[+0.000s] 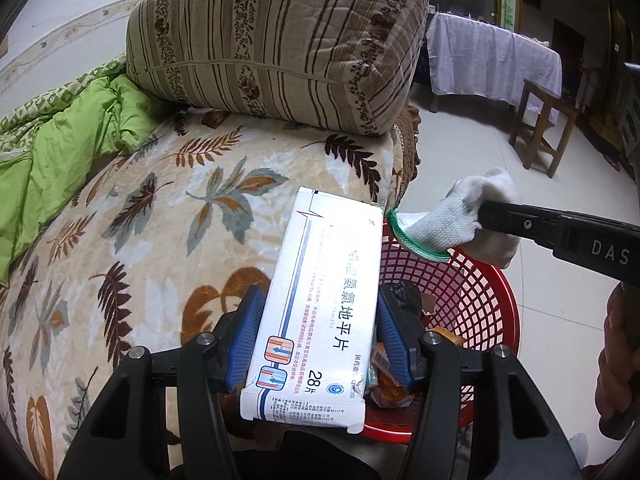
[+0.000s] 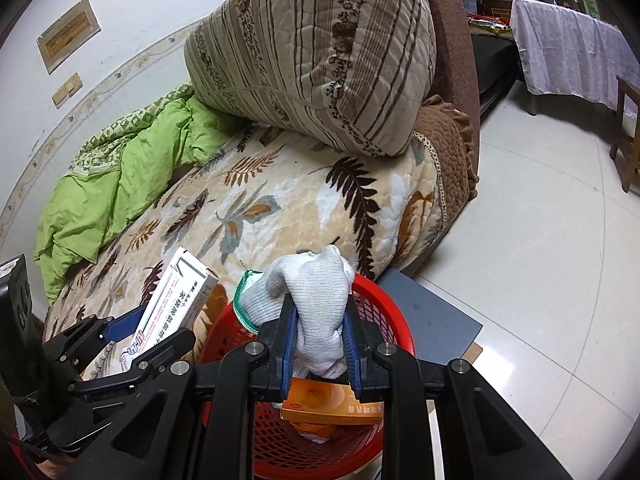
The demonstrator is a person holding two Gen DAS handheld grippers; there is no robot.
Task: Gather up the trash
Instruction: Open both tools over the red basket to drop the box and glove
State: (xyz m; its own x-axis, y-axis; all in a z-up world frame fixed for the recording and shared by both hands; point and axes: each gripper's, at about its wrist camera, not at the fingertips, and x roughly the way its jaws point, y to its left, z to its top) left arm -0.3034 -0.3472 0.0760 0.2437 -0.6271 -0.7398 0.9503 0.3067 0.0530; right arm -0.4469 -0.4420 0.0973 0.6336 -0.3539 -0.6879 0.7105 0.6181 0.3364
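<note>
Leaf-patterned blanket (image 2: 280, 208) covers the bed, with a striped quilted cushion (image 2: 312, 52) and a green quilt (image 2: 120, 184) on it; a red mesh wastebasket (image 2: 384, 316) stands on the tiled floor (image 2: 540, 240) right against the bed's edge, and everything here is placed from that basket.

The left gripper (image 1: 318, 330) is clamped on a white tablet box (image 1: 320, 292), its blue pads (image 1: 250, 336) pressing the two long narrow sides near the box's lower end. The box sticks out forward past the fingertips, held at the basket's bed-side rim, partly over the blanket. It looks like light, thin card, probably empty: stiff enough to hold by the edges, but easy to crush, and one bottom corner is already torn.

The right gripper (image 2: 320, 340) is squeezed shut on a white knit work glove (image 2: 308, 292) with a green cuff, directly above the basket's opening. The bunched glove fills the gap between the jaws, its cuff flopping out toward the box. It is soft and limp, with good friction, so a pinch anywhere on the bunched fabric should hold.

Inside the basket lie an orange carton (image 2: 332, 404) and other wrappers.
</note>
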